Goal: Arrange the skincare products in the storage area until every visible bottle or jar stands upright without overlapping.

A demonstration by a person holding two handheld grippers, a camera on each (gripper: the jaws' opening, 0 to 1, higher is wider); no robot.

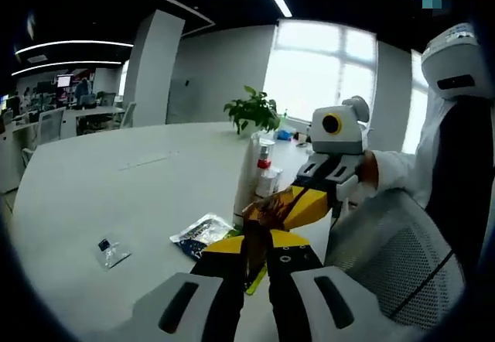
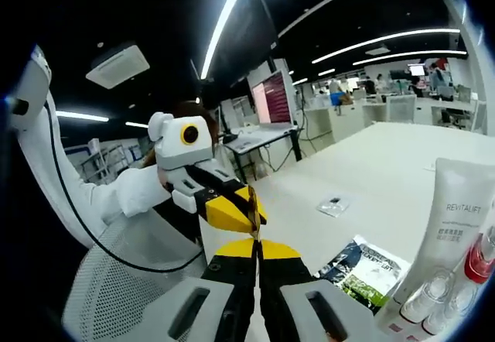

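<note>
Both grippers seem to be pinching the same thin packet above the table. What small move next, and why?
Probably open the right gripper and let the left gripper carry the thin packet down to the table, beside the white tube. Both look shut on it in mid-air, so neither is free.

Left tool [image 1: 257, 243] jaws closed, right tool [image 2: 257, 243] jaws closed, tips meeting, white-sleeved arms.
</note>
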